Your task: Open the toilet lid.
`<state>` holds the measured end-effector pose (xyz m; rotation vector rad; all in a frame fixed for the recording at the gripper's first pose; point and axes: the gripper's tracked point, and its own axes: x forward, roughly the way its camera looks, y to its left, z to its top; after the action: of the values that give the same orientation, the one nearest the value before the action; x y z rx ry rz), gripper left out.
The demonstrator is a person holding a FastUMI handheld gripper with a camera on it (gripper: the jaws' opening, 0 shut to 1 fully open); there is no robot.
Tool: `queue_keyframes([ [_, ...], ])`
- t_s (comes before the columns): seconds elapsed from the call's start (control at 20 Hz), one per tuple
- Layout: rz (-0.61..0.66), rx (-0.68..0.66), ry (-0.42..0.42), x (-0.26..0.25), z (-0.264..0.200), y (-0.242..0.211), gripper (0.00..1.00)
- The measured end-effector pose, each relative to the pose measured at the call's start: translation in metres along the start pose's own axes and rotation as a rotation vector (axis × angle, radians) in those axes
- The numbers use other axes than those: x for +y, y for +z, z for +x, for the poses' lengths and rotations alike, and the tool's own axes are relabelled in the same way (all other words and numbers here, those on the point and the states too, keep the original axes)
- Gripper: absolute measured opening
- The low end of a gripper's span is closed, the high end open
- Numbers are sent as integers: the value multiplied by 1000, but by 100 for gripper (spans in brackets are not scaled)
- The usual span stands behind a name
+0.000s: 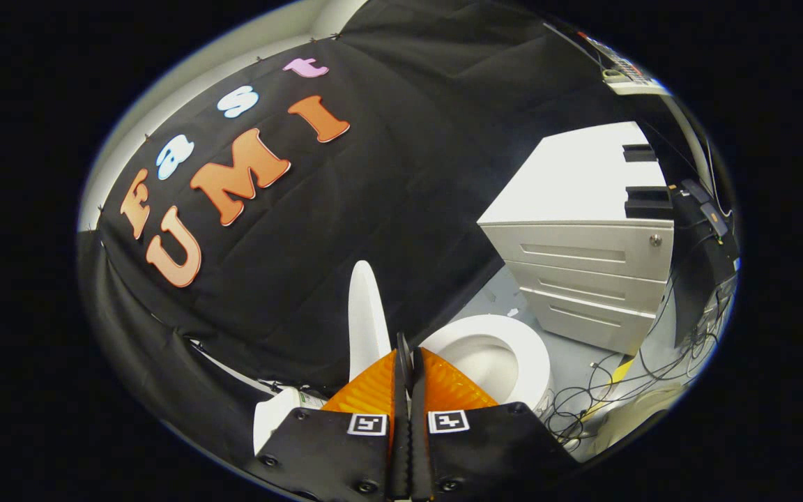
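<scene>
The white toilet lid (366, 314) stands raised, seen edge-on, just ahead of and beside my fingers. The open toilet seat and bowl (499, 355) lie on the other side of the fingers, a little beyond them. My gripper (408, 346) is shut, its two fingers pressed together with nothing between them. The fingertips sit in the gap between the raised lid and the bowl. The lid's lower end is hidden behind one finger. Part of the white tank (276, 415) shows behind the lid.
A white drawer cabinet (583, 279) stands on the floor beyond the toilet. Loose black cables (603, 390) trail over the grey floor next to the bowl. Black cloth walls the booth behind the toilet.
</scene>
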<state>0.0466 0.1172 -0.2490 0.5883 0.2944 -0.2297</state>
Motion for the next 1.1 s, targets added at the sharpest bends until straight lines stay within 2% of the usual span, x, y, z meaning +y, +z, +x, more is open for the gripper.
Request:
queue_keyframes([
  [1.1, -284, -23, 131, 123, -45, -22, 8],
])
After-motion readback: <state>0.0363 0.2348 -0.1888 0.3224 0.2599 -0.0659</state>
